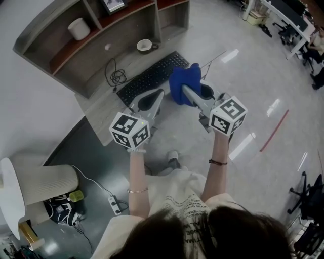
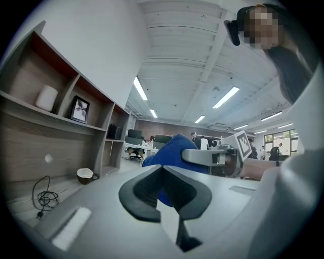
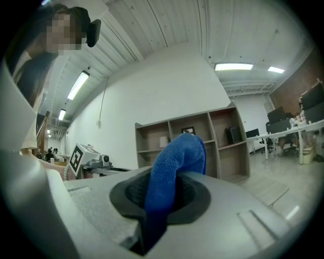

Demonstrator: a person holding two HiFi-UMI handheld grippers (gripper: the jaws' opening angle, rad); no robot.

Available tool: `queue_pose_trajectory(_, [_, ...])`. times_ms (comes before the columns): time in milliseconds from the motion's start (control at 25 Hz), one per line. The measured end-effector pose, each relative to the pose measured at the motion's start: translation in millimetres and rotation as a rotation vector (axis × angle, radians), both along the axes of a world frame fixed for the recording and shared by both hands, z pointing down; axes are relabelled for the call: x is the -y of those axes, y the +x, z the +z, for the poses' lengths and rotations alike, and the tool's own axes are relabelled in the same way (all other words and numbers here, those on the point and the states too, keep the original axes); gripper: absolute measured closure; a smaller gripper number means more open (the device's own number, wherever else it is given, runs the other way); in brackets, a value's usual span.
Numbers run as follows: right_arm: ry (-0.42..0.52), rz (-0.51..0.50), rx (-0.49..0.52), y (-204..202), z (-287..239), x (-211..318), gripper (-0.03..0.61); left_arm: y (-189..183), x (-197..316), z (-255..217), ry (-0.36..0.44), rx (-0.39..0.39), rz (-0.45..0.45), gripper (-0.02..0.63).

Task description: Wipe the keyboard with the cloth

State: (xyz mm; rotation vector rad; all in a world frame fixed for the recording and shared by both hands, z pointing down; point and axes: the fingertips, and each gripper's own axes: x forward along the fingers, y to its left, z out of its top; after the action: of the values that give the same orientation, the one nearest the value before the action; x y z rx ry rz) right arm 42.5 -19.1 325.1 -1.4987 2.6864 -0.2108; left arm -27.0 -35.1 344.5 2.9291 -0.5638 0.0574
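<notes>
Count: 1 keyboard (image 1: 152,77), black; 1 cloth (image 1: 185,83), blue; 2 claws; 1 desk (image 1: 101,109). Also on the desk: 1 bowl (image 1: 145,45) and 1 coiled cable (image 1: 116,76). The shelf unit (image 1: 61,48) behind it carries 1 white canister (image 1: 79,28) and 1 picture frame (image 1: 112,5).

Left claw (image 1: 161,92): tips together, nothing pinched. In the left gripper view the 2 dark pads meet at the front and bow apart behind, and the blue seen through that gap is the cloth further off. It is held in the air in front of the desk, touching nothing, just short of the keyboard's near edge.

Right claw (image 3: 175,173): clamped on the cloth. In the right gripper view a fold of the cloth rises between the jaws, stands above the tips and droops over to the right.

Keyboard lies flat along the desk's front edge, beyond the left claw and to the left of the right claw. In the head view the cloth bunch sits by the keyboard's right end; I cannot tell whether they touch. The 2 claws are side by side and apart.
</notes>
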Motion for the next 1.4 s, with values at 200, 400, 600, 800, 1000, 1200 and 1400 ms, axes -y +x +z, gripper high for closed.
queue_pose_trajectory(200, [-0.004, 0.014, 0.006, 3.7, 4.0, 10.6, 0.526, 8.3, 12.9, -1.7, 0.004, -0.002, 0.023, 0.617])
queue_pose_trajectory(400, [-0.015, 0.033, 0.005, 10.6, 7.6, 14.4, 0.526, 14.2, 17.3, 3.1, -0.004, 0.002, 0.036, 0.617])
queue_pose_trajectory(600, [-0.015, 0.043, 0.016, 23.7, 5.9, 17.6, 0.526, 21.9, 21.6, 2.2, -0.011, 0.002, 0.034, 0.616])
queue_pose_trajectory(800, [-0.025, 0.032, 0.023, 38.2, 7.5, 29.6, 0.526, 35.6, 29.4, 6.3, -0.014, 0.025, 0.023, 0.616])
queue_pose_trajectory(1000, [-0.026, 0.009, 0.03, 66.2, 4.2, 44.3, 0.526, 60.8, 41.3, 3.5, -0.016, 0.027, -0.006, 0.617])
queue_pose_trajectory(1200, [-0.044, -0.008, 0.029, 93.0, 7.9, 62.4, 0.526, 82.7, 56.4, 6.3, -0.027, 0.032, -0.035, 0.616])
queue_pose_trajectory(1400, [-0.053, -0.046, 0.024, 109.4, 10.3, 80.4, 0.526, 101.3, 71.5, 10.2, -0.035, 0.035, -0.065, 0.616])
